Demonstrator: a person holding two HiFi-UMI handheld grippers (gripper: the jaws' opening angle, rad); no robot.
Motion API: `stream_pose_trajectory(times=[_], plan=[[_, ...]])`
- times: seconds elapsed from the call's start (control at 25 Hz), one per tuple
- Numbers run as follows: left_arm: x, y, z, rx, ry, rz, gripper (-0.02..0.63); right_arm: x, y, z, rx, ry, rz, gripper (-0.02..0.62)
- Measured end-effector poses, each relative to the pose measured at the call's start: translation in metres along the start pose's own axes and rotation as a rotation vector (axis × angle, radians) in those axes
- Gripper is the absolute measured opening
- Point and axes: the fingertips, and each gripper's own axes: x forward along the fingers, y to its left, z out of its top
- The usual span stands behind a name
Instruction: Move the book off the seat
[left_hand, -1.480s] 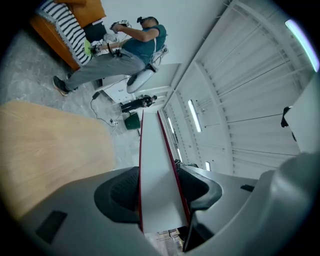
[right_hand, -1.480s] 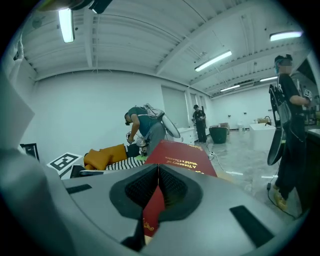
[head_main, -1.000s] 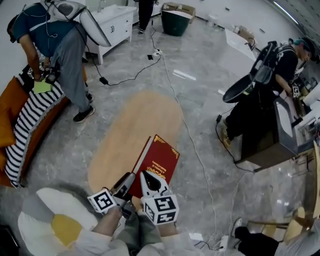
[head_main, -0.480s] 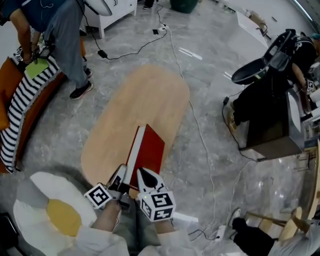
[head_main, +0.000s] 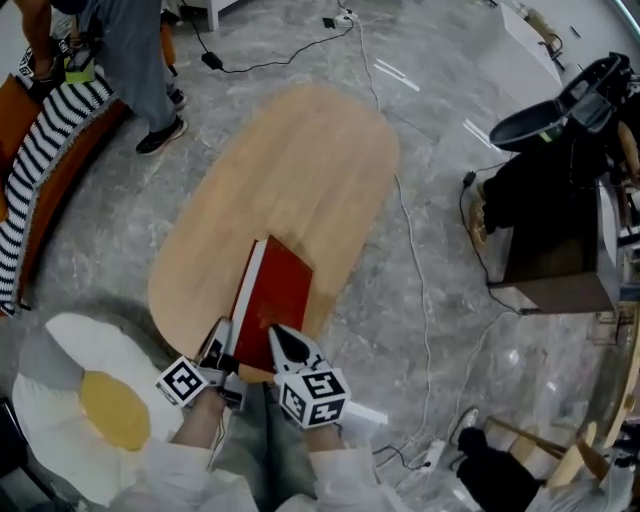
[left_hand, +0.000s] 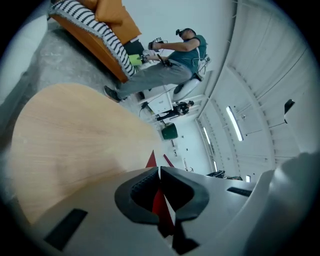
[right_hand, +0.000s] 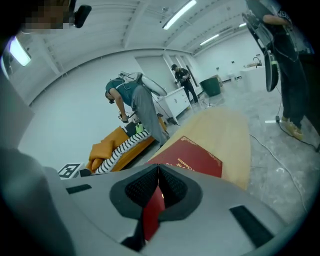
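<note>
A red hardcover book (head_main: 277, 298) hangs tilted over the near end of the oval wooden table (head_main: 300, 160), white page edge to the left. My left gripper (head_main: 221, 342) is shut on the book's near left corner; in the left gripper view a red sliver of the book (left_hand: 159, 204) sits between the closed pads of that gripper (left_hand: 159, 172). My right gripper (head_main: 284, 346) is shut on the near right corner. In the right gripper view the book's gold-lettered cover (right_hand: 192, 157) runs out ahead of the gripper (right_hand: 158, 172).
A white egg-shaped seat cushion (head_main: 55, 365) with a yellow middle lies at lower left. An orange sofa with a striped throw (head_main: 40, 150) and a standing person (head_main: 130, 50) are at upper left. A cable (head_main: 415, 260) crosses the floor; dark furniture (head_main: 555, 240) stands right.
Both grippers and the book have moved away from the cushion and further over the table. The book has tipped up on its edge, so its cover looks narrower.
</note>
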Motion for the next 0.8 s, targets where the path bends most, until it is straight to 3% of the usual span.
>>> stream_pose_trajectory(times=[0.12,0.2,0.28,0.4,0.6,0.8], plan=[[-0.013,0.031,0.005,0.098,0.007,0.125,0.017,0.005,-0.002,-0.015,0.014,0.016,-0.005,0.012],[-0.013,0.038,0.006,0.081,-0.001,0.131,0.015,0.011,-0.002,-0.021,0.013,0.026,-0.003,0.012],[-0.017,0.053,0.009,0.135,0.012,0.180,0.015,0.016,-0.003,-0.026,0.016,0.033,-0.002,0.012],[-0.012,0.063,0.006,0.091,-0.004,0.142,0.017,0.023,-0.005,-0.037,0.023,0.041,-0.008,0.012],[-0.018,0.095,0.006,0.235,0.064,0.207,0.017,0.032,-0.007,-0.058,0.034,0.060,-0.017,0.012],[-0.014,0.113,-0.001,0.253,0.100,0.194,0.018,0.040,-0.013,-0.083,0.052,0.093,-0.020,0.012]])
